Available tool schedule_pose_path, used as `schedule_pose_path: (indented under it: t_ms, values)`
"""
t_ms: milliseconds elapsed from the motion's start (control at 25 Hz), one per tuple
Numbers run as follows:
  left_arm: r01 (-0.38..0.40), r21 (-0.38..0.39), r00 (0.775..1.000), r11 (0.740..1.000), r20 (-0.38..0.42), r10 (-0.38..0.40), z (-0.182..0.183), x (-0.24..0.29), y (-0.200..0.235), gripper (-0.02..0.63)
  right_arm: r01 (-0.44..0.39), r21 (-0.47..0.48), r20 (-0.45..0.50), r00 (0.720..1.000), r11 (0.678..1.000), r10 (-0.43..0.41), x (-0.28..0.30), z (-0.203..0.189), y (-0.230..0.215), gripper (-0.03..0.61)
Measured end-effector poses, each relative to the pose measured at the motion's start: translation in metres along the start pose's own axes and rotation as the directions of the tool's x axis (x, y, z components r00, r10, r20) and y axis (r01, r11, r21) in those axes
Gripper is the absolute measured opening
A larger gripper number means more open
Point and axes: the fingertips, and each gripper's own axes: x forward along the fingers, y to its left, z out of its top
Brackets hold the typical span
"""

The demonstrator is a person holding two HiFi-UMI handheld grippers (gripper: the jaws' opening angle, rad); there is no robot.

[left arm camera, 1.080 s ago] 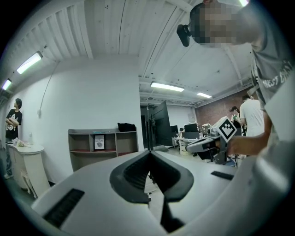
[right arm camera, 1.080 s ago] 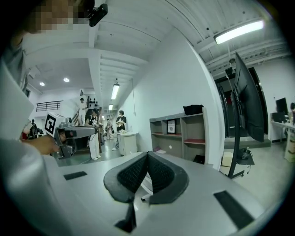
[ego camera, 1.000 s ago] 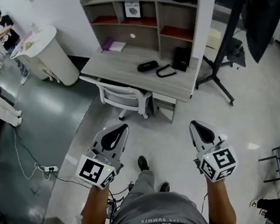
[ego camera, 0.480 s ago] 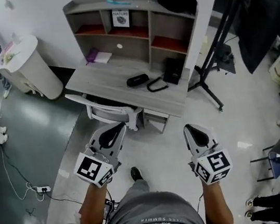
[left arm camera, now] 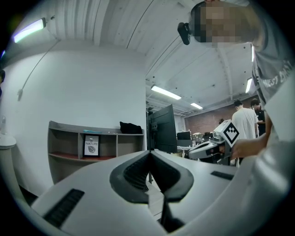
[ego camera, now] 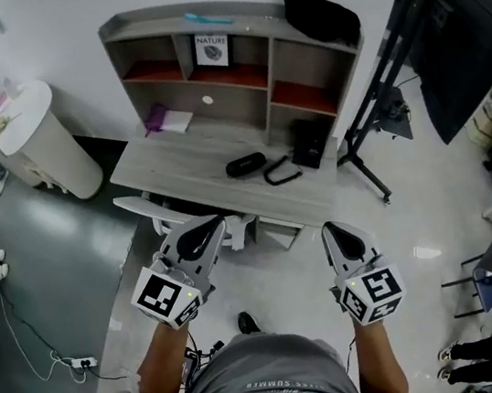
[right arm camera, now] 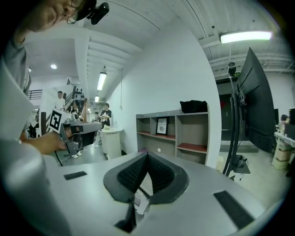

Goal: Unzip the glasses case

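Pale glossy floor (ego camera: 433,208) is stretching out beneath you, with your shoe showing at 6 o'clock between your arms. You are holding the left gripper (ego camera: 210,229) at 7 o'clock and the right gripper (ego camera: 336,227) at 5 o'clock, both pointing toward the desk. Each gripper view is showing its jaws clenched tip to tip with nothing between them: the left gripper (left arm camera: 148,154) and the right gripper (right arm camera: 146,154) are both empty.

Just beyond the left gripper, a white mesh-backed office chair (ego camera: 151,208) is sitting tucked against the grey wooden desk (ego camera: 186,168). The black oval zippered glasses case (ego camera: 246,164) is lying flat on that desk, at 1 o'clock from your left gripper and 11 o'clock from your right, well apart from both. Just beside it, at its 4 o'clock, a black looped strap (ego camera: 281,174) is lying, and a black boxy pouch (ego camera: 308,142) is standing at its 3 o'clock. A purple sheet (ego camera: 157,119) is resting further back at 10 o'clock.

Behind, the grey hutch with red-lined shelves (ego camera: 245,75) is holding a framed print reading "NATURE" (ego camera: 212,49), and a black bag (ego camera: 321,12) is lying on top.
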Motion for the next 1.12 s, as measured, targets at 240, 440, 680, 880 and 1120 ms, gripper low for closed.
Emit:
schedule_pose_path:
  t_ms: [240,440,680,880,1120]
  values:
    - [0.004,-0.007,1.000,1.000,0.018,-0.004,-0.002,0.001,0.045,-0.002,0.015,-0.014,-0.002,1.000,1.000,-0.015,0.043,0.014,0.004,0.011]
    - [-0.011,-0.032,0.999,0.999,0.031,0.012,-0.008,-0.003,0.074,-0.002,0.002,-0.032,-0.024,1.000,1.000,-0.002,0.072,0.018,0.012,0.011]
    - [-0.031,-0.058,0.999,0.998,0.017,0.032,-0.019,0.012,0.099,-0.002,-0.036,-0.051,-0.046,0.998,0.998,0.034,0.110,0.023,0.000,0.011]
    - [-0.077,-0.055,0.997,0.995,-0.008,0.077,-0.033,0.026,0.120,-0.002,-0.083,-0.048,-0.061,0.995,0.995,0.080,0.150,0.015,-0.019,0.011]
    - [-0.142,-0.057,0.989,0.988,-0.047,0.139,-0.039,0.060,0.156,-0.002,-0.172,-0.060,-0.089,0.982,0.983,0.166,0.213,0.015,-0.046,0.011]
